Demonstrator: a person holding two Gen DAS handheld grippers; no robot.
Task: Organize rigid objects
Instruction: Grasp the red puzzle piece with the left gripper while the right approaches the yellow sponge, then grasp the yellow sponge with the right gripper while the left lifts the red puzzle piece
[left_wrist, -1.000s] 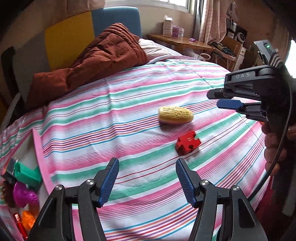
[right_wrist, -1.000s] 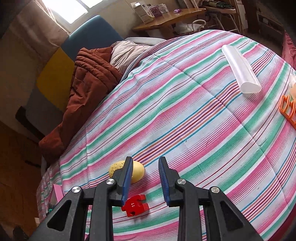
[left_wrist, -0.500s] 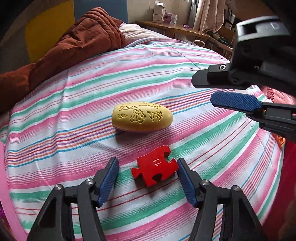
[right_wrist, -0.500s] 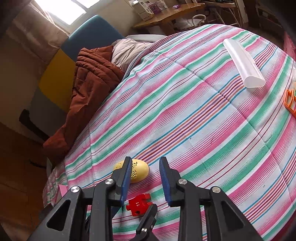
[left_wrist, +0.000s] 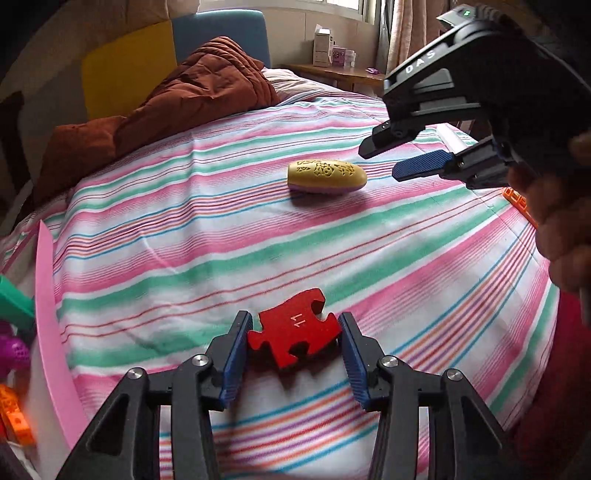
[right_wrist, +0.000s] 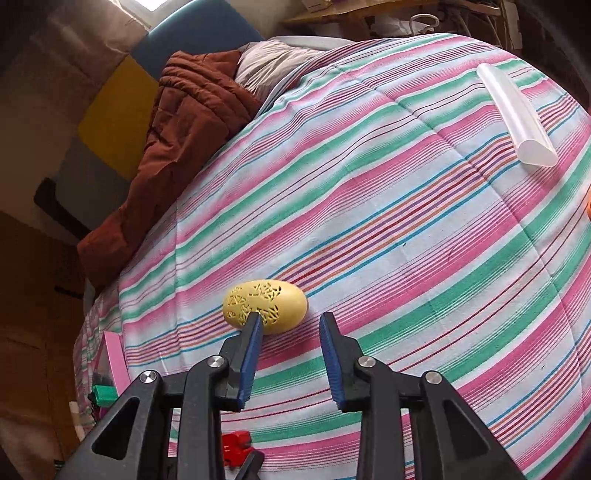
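So, biggest thing first: the striped bedspread (left_wrist: 192, 236) fills both views, soft and domed, falling away at the near edge and at my right, so nothing gets dragged off it. Plenty of bare stripe in the middle for moving either hand. The brown quilt (left_wrist: 177, 96) is bunched up at the headboard end, well apart from the work. Far right in the right wrist view a long white tube (right_wrist: 517, 114) lies on the spread, also out of my way.

The pink bin (left_wrist: 51, 332) sits at the left edge with toys showing in it (green, purple, orange bits); I judge that's where the loose pieces go, so the carry is leftward over open cloth, and the raised pink wall is the one edge to clear.

My right gripper (right_wrist: 291, 325) hangs over the yellow carved egg (right_wrist: 264, 306) with the fingers narrowly parted and holding nothing; the left fingertip overlaps the egg in view, contact I cannot tell. The egg lies on its side mid-bed.

My left gripper (left_wrist: 295, 339) is low at the near side, pads on either flank of the red puzzle piece (left_wrist: 293, 339), which lies flat with "11" on top. Pads look touching or just beside its lobes (held firmly? cannot tell). Gripping across the flat sides suits a thin piece on soft cloth.
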